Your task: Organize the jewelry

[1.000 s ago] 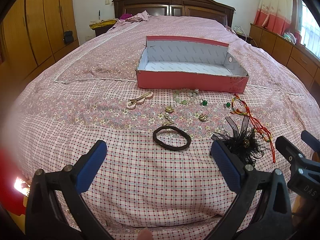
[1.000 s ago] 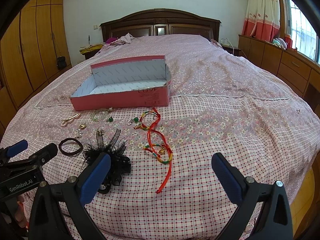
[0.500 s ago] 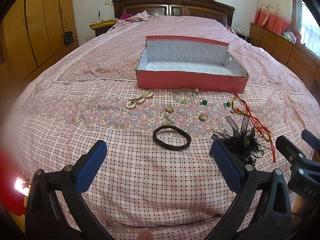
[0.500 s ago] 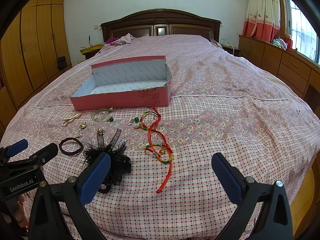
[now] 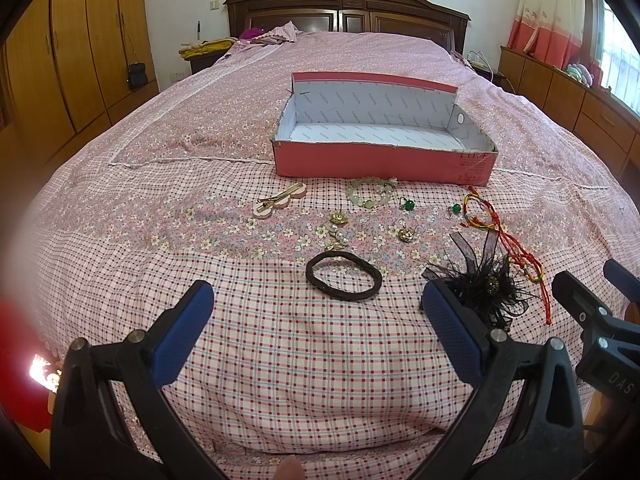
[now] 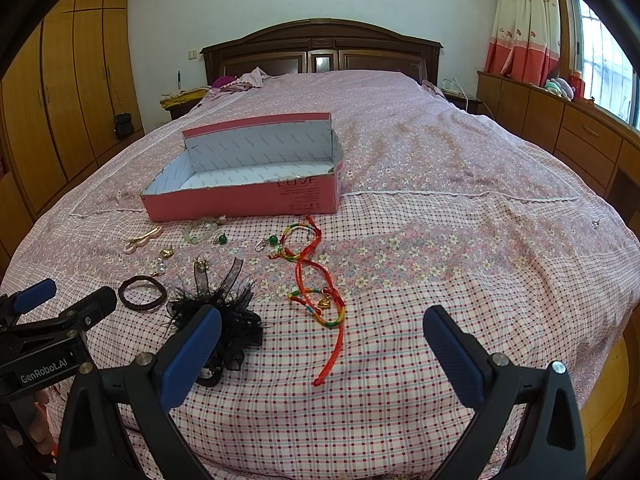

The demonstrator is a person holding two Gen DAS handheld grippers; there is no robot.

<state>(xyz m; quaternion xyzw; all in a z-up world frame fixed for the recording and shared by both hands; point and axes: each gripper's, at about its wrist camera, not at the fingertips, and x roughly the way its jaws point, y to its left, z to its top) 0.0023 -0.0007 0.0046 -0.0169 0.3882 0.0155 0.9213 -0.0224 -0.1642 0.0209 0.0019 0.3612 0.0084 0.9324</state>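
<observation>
Both claws hang released over the near edge of the bed (image 5: 120, 208), nothing gripped: left claw (image 5: 316, 320) w/ jaws wide apart, right claw (image 6: 320, 340) likewise. Jewelry all still out on the bedspread, none in the pink box (image 5: 384, 164), which sits open farther up the bed w/ its lid flap standing at the far side. Near row: black hair tie (image 5: 343, 275), black feather clip (image 5: 484, 288) just right of it, red/multicolour cord bracelets (image 6: 316, 276) trailing right and nearward. Farther row, just in front of the box: pink-and-gold hair clip (image 5: 280, 200), pale green bead bracelet (image 5: 370, 194), two green-stone earrings (image 5: 408, 204), plus small gold pieces and a pearl item (image 5: 340, 226) in between. Risks, as I judge them: the bed is soft, so pressing a claw down to pinch a tiny earring will likely dent the quilt and let the piece roll or sink into the fold; could also pinch fabric along w/ it. Cords look looped over each other, so lifting one prob. drags the other, and the loose red tail could snag. Feather clip sits right at the left finger of the right claw in the right view, touching or not I can't tell, so a careless sweep may catch the feathers and shift neighbours. Small gold bits lie close together; a wide grab may take two or flick one away. Box wall is thin card, easy to nudge when dropping items in.
</observation>
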